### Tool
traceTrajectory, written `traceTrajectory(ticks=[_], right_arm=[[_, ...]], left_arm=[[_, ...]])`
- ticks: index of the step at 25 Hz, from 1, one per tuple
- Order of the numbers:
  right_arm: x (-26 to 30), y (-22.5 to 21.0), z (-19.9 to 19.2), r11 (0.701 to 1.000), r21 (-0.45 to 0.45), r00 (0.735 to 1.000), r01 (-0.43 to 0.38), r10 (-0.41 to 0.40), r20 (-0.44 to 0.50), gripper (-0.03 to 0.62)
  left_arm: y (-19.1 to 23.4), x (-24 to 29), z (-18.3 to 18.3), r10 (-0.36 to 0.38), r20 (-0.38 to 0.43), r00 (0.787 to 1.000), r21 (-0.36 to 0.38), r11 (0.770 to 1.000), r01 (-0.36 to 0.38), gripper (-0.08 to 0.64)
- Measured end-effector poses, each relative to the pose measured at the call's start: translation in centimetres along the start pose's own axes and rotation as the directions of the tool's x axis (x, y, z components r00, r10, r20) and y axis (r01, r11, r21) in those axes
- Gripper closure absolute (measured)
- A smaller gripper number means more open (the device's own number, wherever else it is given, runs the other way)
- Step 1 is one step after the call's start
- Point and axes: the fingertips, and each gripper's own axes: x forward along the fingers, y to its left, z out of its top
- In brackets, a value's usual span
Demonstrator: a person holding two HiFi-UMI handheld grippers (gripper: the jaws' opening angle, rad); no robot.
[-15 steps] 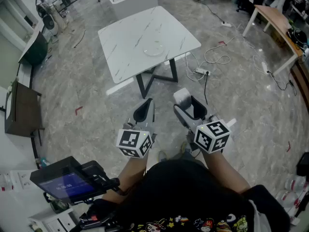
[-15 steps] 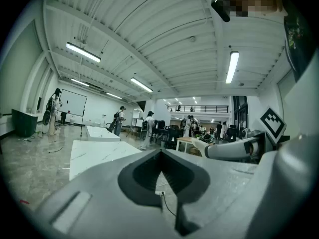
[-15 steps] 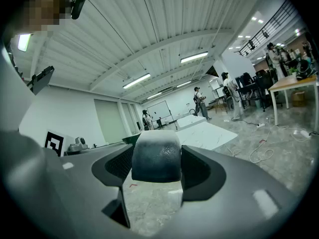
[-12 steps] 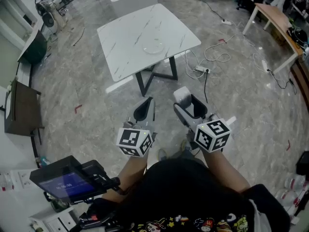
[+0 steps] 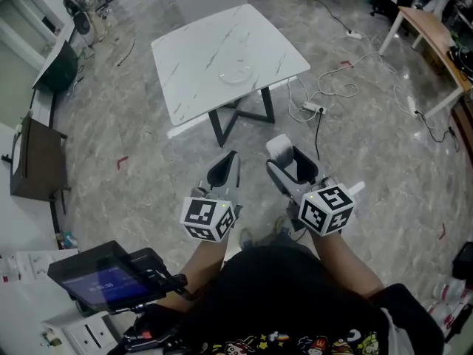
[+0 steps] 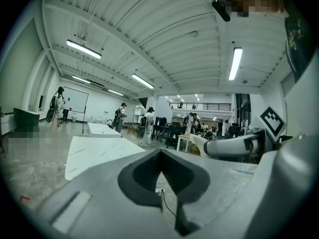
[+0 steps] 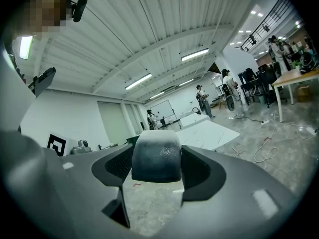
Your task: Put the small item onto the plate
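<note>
In the head view, a white square desk with thin grey marble lines point(image 5: 199, 65) stands on a shiny grey stone floor point(image 5: 133, 168). A clear round glass plate point(image 5: 236, 73) lies on the desk, near the side closest to the person. It is see-through, so only its rim is easy to see. The black desk legs point(image 5: 240, 118) are mostly hidden under the top. The left gripper point(image 5: 229, 160) is closed and has nothing in it. The right gripper point(image 5: 287, 156) pinches a small pale rounded item point(image 5: 278, 146) in the air, well apart from the plate. Each gripper carries a cube with black and white squares point(image 5: 209, 219), and no words show on it. The blue screen point(image 5: 103, 281) at the lower left is too blurry to read.

In the left gripper view, the two smooth grey jaws touch at their tips, with a diamond-shaped hole behind them. The plate cannot be made out on the desk here.

In the right gripper view, the jaws stand wide and press on both sides of the item. It is smooth and round on top. It hides the middle of the room, and the desk is partly cut off behind it.
</note>
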Motion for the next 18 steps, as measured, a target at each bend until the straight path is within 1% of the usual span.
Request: traceTrajectory(ticks=[4,8,13,18], right_arm=[[-0.9,-4.1,0.5,0.999,-0.010,0.999,-0.045,0.045,-0.012,0.265],[-1.4,-6.8,1.6,0.995,-0.027,0.995,-0.091,0.091,-0.030,0.265],[-1.6,-8.7,2.0,0.989,-0.036,0.989,-0.141,0.140,-0.049,0.265],[-1.8,-9.8,2.4,0.986,-0.023,0.985,-0.165,0.163,-0.049,0.265]], left_arm=[[-2.5,3.2,-0.9,0.041,0.002,0.999,0.004,0.999,-0.041,0.558],[-4.2,5.3,-1.0,0.082,0.006,0.997,0.001,0.997,-0.082,0.558],[-5.4,7.1,-0.8,0.123,0.013,0.992,0.007,0.992,-0.123,0.558],[-6.3,7.8,-0.9,0.148,0.004,0.989,0.010,0.989,-0.148,0.558]])
